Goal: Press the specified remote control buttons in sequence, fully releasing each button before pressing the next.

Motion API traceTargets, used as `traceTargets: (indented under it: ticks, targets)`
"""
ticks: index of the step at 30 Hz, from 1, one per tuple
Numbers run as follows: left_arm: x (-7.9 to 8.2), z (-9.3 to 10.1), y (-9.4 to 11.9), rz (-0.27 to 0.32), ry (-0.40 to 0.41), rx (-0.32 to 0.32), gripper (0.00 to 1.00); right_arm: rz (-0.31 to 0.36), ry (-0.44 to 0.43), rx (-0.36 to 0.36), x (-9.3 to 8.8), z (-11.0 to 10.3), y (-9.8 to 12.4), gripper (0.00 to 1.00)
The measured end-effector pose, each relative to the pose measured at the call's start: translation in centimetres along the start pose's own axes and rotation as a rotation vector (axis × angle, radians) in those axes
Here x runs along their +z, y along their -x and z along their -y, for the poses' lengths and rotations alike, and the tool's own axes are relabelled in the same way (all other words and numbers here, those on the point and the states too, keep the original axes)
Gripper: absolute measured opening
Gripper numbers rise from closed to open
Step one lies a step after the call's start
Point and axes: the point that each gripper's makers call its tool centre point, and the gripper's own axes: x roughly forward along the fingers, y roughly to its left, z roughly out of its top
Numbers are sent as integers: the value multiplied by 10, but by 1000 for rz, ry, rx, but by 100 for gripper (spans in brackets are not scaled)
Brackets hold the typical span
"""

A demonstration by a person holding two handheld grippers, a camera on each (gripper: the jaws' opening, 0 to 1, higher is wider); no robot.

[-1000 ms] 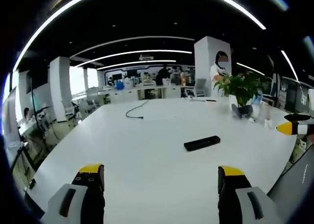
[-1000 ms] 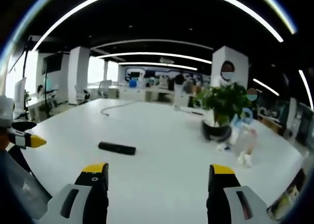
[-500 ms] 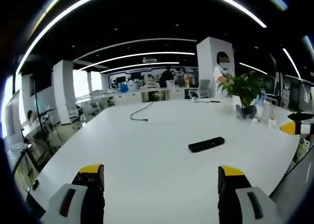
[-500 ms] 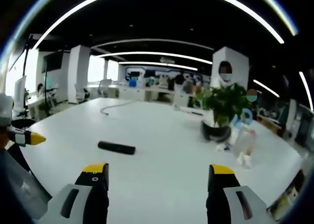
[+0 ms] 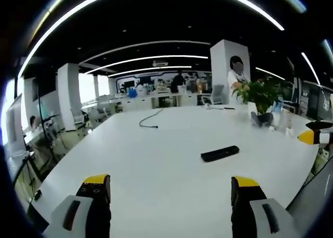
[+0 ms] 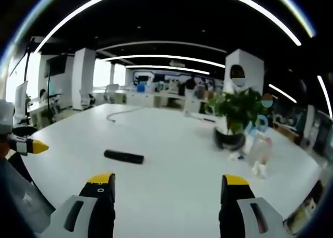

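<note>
Lying flat on the white table [image 5: 156, 160], out toward its middle, the remote control [image 5: 220, 153] is sitting well ahead of both tools and untouched; in the right gripper view it is showing as a slim dark bar [image 6: 124, 157], left of centre. The left gripper [image 5: 169, 188] is hanging above the near table edge with jaws spread wide and nothing between them; the right gripper [image 6: 165, 187] is doing likewise, jaws parted and empty. One yellow-tipped jaw of the right gripper is poking into the left gripper view at the far right edge, and a matching tip of the left gripper is entering the right gripper view from the left. By the look of it no button has been pressed yet, so the approach is the step in hand. Doing it well is probably meaning: one gripper steadying the remote's end, the other coming down near-vertical with a single jaw tip, since the casing looks smooth, thin and liable to skate on the glossy tabletop. Buttons are too small to make out here. A potted plant [image 6: 233, 113], leafy in a dark round pot, and pale bottles [image 6: 258, 147] are standing off to the right; a thin black cable [image 5: 148, 119] is curling farther back.
</note>
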Motion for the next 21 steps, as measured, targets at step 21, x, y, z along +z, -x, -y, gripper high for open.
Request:
traceTargets:
  ticks: [21]
  targets:
    - [-6, 2, -1, -33, -49, 3, 100, -11, 19, 3, -2, -2, 0, 81]
